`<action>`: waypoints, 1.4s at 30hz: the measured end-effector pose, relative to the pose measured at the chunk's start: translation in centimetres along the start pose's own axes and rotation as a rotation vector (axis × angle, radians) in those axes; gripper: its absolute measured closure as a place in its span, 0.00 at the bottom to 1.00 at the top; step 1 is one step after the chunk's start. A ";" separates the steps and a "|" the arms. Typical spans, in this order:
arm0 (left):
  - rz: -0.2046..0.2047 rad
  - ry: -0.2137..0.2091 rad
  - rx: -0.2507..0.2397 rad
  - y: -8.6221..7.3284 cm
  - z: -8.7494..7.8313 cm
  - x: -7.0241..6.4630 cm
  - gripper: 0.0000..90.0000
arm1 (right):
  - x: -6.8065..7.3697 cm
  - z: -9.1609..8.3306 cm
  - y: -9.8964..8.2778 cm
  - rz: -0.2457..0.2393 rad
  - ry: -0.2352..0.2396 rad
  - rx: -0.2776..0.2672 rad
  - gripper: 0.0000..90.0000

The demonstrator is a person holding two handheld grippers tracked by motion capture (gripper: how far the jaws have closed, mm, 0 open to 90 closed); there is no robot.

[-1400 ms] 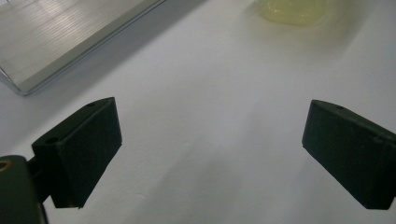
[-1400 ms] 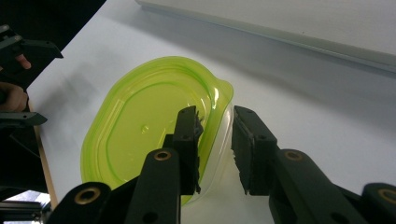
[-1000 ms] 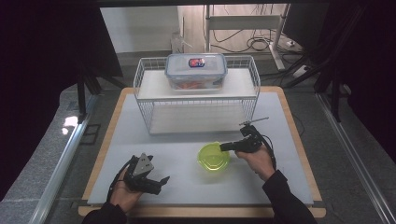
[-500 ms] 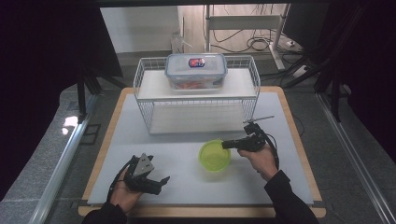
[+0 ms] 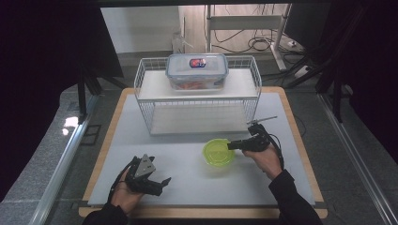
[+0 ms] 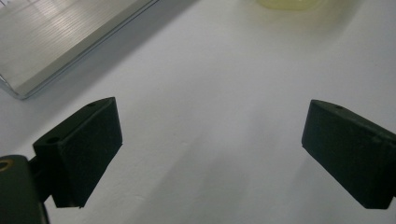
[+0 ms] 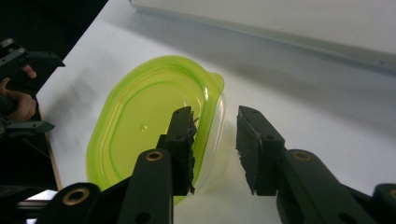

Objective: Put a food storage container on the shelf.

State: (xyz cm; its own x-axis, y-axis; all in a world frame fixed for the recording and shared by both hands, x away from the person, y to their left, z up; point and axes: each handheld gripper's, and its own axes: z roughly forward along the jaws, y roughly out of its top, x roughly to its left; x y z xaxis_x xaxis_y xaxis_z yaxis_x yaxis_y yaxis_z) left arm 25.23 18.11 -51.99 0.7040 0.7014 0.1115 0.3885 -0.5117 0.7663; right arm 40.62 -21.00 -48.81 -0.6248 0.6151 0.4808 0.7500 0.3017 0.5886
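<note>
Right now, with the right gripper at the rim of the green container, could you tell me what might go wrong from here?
1. The right gripper has just been opening, and its jaws straddle the green container's rim without clamping; pulling away carelessly could snag and drag it.
2. The container's thin wall looks flexible, so a fresh grip may slip or deform it.
3. The wire rack stands just behind; a lift could clip it.

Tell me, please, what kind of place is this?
Probably a lab bench set up for recording handling tasks: a white mat on a wooden table, dark curtains around it, loose cables on the floor behind, and a wire rack holding a lidded food box.
</note>
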 end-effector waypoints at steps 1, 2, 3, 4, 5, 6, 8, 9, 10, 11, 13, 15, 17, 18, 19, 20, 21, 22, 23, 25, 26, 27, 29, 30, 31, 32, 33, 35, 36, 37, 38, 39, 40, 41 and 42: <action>0.000 0.000 0.001 0.0 0.0 0.0 0.05 | -0.1 0.1 0.1 -0.001 0.001 0.000 0.72; 0.000 0.000 0.001 0.0 0.0 0.0 0.05 | -0.1 0.2 0.2 0.002 0.004 -0.003 0.72; 0.001 0.000 0.001 0.0 0.0 0.0 0.05 | -0.2 0.3 0.3 0.005 0.010 0.000 0.72; 0.002 0.001 0.001 0.0 0.0 0.0 0.05 | -0.3 0.5 0.4 0.007 0.017 0.003 0.73; 0.003 0.001 0.001 0.0 0.0 0.0 0.05 | -0.4 0.5 0.4 0.016 0.027 0.005 0.75; 0.003 0.001 0.001 0.0 0.0 0.0 0.05 | -0.4 0.5 0.4 0.016 0.027 0.005 0.75; 0.005 0.000 0.003 0.0 0.0 0.0 0.06 | -0.7 0.6 0.3 0.051 0.084 0.012 0.85; 0.005 0.000 0.003 0.0 0.0 0.0 0.05 | -0.7 0.5 0.3 0.058 0.092 0.019 0.87; 0.005 0.001 0.003 0.0 0.0 -0.1 0.05 | -0.7 0.5 0.3 0.058 0.092 0.019 0.87; 0.007 0.002 0.003 0.0 0.0 -0.1 0.05 | -0.5 0.4 0.3 0.049 0.104 0.029 0.89; 0.009 0.002 0.004 0.0 0.0 -0.1 0.06 | -0.3 0.3 0.3 0.044 0.098 0.032 0.90; 0.012 0.003 0.004 0.0 0.0 -0.1 0.05 | -0.1 0.3 0.3 0.048 0.114 0.031 0.90; 0.013 0.003 0.003 0.0 0.0 -0.1 0.05 | 0.0 0.1 0.3 0.049 0.120 0.023 0.91; 0.013 0.003 0.003 0.0 0.0 -0.1 0.06 | 0.1 0.1 0.3 0.049 0.128 0.013 0.91; 0.013 0.003 0.003 0.0 0.0 -0.1 0.06 | 0.1 -0.1 0.4 0.054 0.137 0.004 0.91; 0.013 0.004 0.003 0.0 0.0 -0.1 0.06 | 0.2 -0.2 0.4 0.050 0.131 0.002 0.91; 0.014 0.004 0.003 0.0 0.0 -0.1 0.06 | 0.3 -0.3 0.5 0.045 0.123 -0.003 0.92; 0.014 0.004 0.002 0.0 0.0 -0.1 0.06 | 0.4 -0.5 0.5 0.045 0.118 -0.003 0.92; 0.014 0.004 0.002 0.0 0.0 -0.1 0.06 | 0.5 -0.6 0.6 0.043 0.114 -0.006 0.92; 0.014 0.004 0.004 0.0 0.0 -0.1 0.06 | 0.5 -0.8 0.6 0.042 0.110 -0.018 0.92; 0.014 0.004 0.003 0.0 0.0 -0.1 0.06 | 0.5 -0.9 0.6 0.046 0.116 -0.023 0.92; 0.014 0.005 0.003 0.1 0.0 -0.1 0.06 | 0.5 -1.1 0.6 0.043 0.114 -0.034 0.92; 0.013 0.006 0.002 0.1 0.0 -0.2 0.06 | 0.6 -1.3 0.7 0.045 0.115 -0.037 0.92; 0.015 0.008 0.000 0.1 0.0 -0.1 0.06 | 0.6 -1.6 0.7 0.045 0.120 -0.055 0.92; 0.015 0.008 0.000 0.1 0.0 -0.1 0.05 | 0.7 -1.8 0.8 0.046 0.127 -0.065 0.92; 0.013 0.011 -0.004 0.1 0.0 -0.1 0.05 | 0.7 -2.0 0.9 0.047 0.133 -0.077 0.92; 0.013 0.011 -0.004 0.1 0.0 -0.1 0.05 | 0.7 -2.0 0.9 0.047 0.133 -0.077 0.92; 0.007 0.014 -0.017 0.1 -0.2 0.0 0.05 | 1.0 -2.6 1.1 0.047 0.156 -0.108 0.92; 0.003 0.014 -0.021 0.1 -0.3 0.0 0.05 | 1.1 -2.8 1.2 0.046 0.163 -0.118 0.92; 0.002 0.013 -0.025 0.1 -0.3 0.0 0.05 | 1.2 -3.1 1.4 0.048 0.172 -0.125 0.92; -0.001 0.012 -0.028 0.1 -0.4 0.0 0.05 | 1.3 -3.3 1.5 0.046 0.180 -0.135 0.92; -0.001 0.012 -0.028 0.1 -0.4 0.0 0.05 | 1.3 -3.3 1.5 0.046 0.180 -0.135 0.92; -0.004 0.011 -0.034 0.1 -0.4 0.1 0.05 | 1.4 -3.5 1.7 0.046 0.185 -0.144 0.92; -0.007 0.007 -0.039 0.1 -0.5 0.1 0.04 | 1.8 -3.9 2.0 0.044 0.197 -0.160 0.92; -0.007 0.007 -0.039 0.1 -0.5 0.1 0.04 | 1.9 -4.1 2.2 0.043 0.200 -0.166 0.93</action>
State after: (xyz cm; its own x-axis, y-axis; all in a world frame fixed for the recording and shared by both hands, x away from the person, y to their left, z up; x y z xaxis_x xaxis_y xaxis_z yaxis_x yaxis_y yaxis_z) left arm 25.08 18.35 -51.59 0.6971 0.7084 0.1103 0.3696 -0.4869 0.7914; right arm 40.16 -22.13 -43.93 -0.6363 0.4635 0.6166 0.7410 0.1450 0.6557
